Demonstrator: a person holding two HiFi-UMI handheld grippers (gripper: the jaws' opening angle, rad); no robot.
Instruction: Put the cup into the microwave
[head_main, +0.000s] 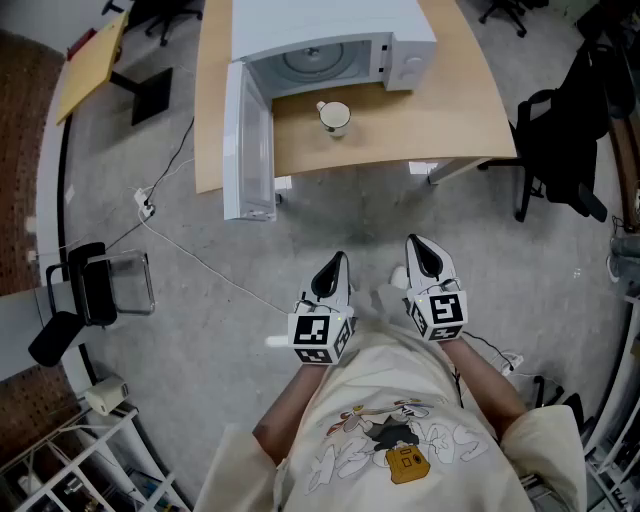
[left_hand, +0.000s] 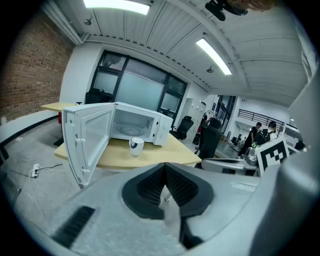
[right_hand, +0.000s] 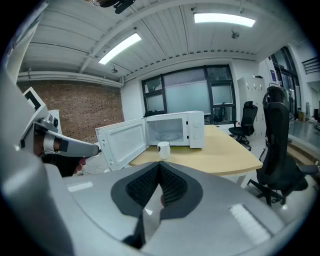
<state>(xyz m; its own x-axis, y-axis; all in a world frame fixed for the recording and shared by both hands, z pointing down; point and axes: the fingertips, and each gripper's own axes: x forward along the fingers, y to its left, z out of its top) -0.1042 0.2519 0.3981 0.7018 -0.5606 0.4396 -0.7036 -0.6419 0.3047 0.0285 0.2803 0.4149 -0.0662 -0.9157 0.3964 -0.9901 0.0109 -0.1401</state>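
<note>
The white microwave's door (head_main: 248, 140) hangs open at left, baring the microwave (head_main: 330, 40) cavity. Just before it, on the pale wooden desk (head_main: 450, 110), stands the glossy white cup (head_main: 334, 117), upright. It is well ahead of both tools. The left tool (head_main: 335, 265) lines up with it almost directly, ribbed pads pressed together, empty. The right tool (head_main: 422, 258), likewise closed on nothing, sits off to its right.
</note>
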